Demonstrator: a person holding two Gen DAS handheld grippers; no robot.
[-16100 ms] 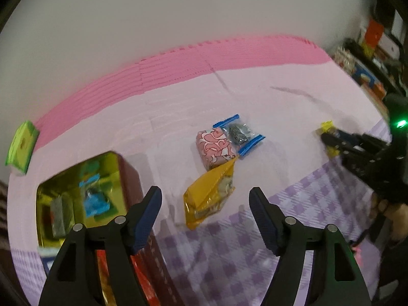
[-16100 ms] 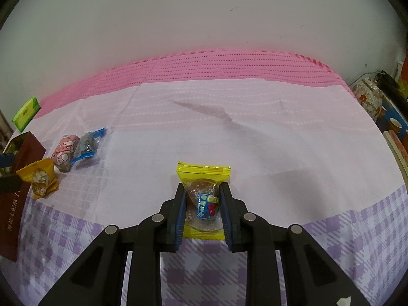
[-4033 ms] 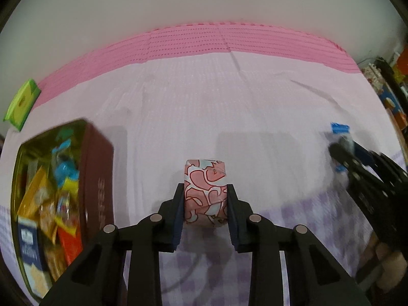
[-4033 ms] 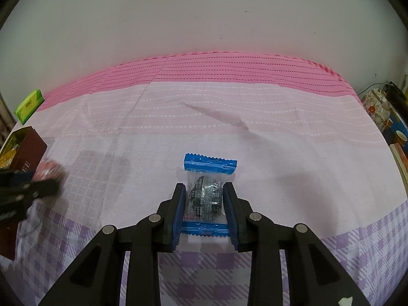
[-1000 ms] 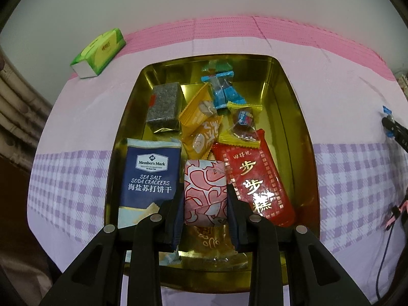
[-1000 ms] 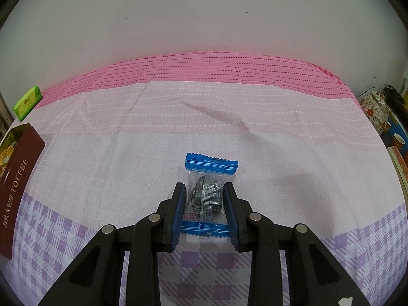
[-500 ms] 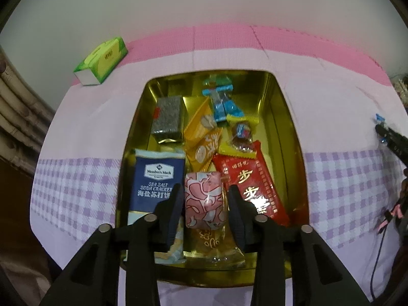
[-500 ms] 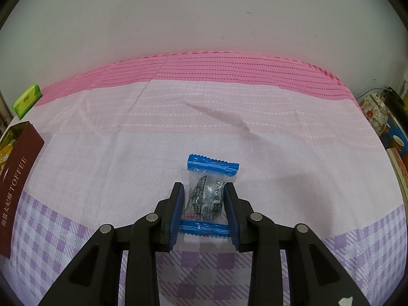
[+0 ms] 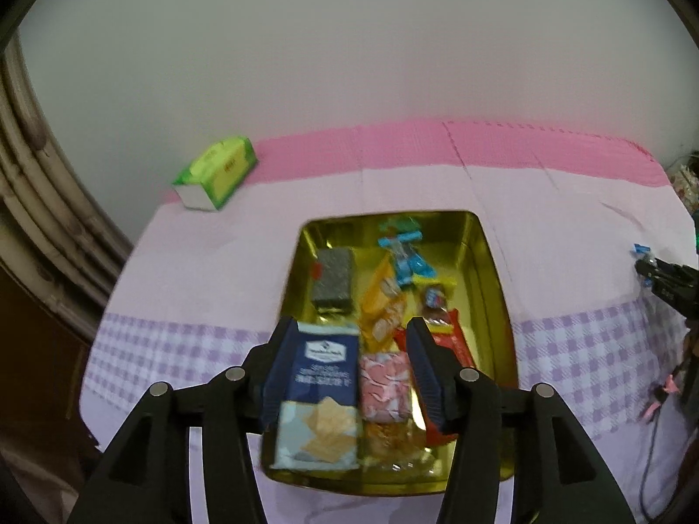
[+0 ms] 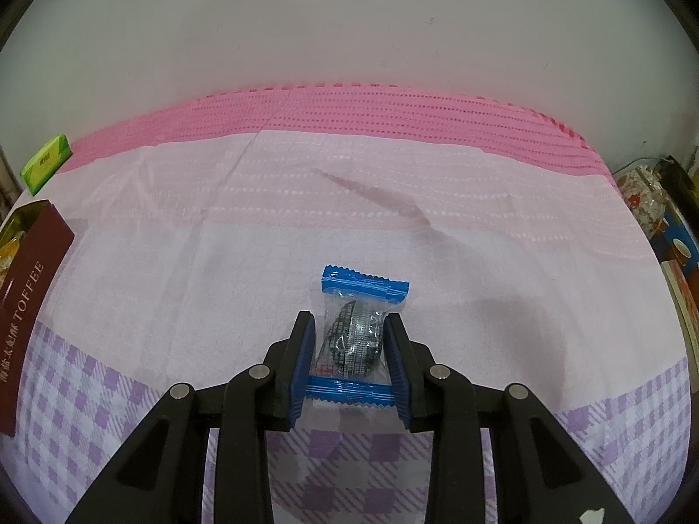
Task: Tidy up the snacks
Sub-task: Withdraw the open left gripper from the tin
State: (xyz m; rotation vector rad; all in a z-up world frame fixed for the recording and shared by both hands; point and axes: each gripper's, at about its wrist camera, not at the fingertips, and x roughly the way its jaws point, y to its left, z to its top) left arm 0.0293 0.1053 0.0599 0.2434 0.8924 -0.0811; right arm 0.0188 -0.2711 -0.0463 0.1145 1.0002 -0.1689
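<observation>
In the left wrist view, my left gripper [image 9: 349, 371] is open above the gold tin [image 9: 498, 288]. The pink-and-white snack packet [image 9: 384, 386] lies free in the tin between the blue cracker pack [image 9: 323, 388] and the red packet [image 9: 456, 345]. Several other snacks fill the tin. In the right wrist view, my right gripper [image 10: 349, 367] is shut on a clear snack packet with blue ends [image 10: 356, 336], just above the tablecloth. The right gripper also shows at the right edge of the left wrist view [image 9: 655, 275].
A green tissue pack [image 9: 216, 172] lies at the back left by the wall. The tin's brown side marked TOFFEE [image 10: 26, 301] is at the left edge of the right wrist view. Cluttered shelves [image 10: 655, 214] stand at the right. The cloth [image 10: 393, 201] is pink with purple checks.
My left gripper has opened and let the pink-and-white packet drop into the tin, then pulled up and back. My right gripper holds still with its packet.
</observation>
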